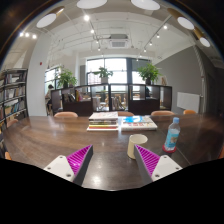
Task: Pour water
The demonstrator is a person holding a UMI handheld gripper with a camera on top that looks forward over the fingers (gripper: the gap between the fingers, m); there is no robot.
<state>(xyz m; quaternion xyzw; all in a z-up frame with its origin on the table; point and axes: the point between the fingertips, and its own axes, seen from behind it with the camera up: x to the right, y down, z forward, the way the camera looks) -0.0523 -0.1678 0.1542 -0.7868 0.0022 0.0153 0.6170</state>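
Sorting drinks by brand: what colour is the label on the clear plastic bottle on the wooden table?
Blue, on the clear plastic bottle, right of the gripper's open fingers; gripper view.

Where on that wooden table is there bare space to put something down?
The wide stretch of table beyond the left finger, between it and the books, is bare. So is the strip between the open gripper's fingers, short of the cup. It is crowded ahead of the right finger: the cup, the water bottle and the books sit close together.
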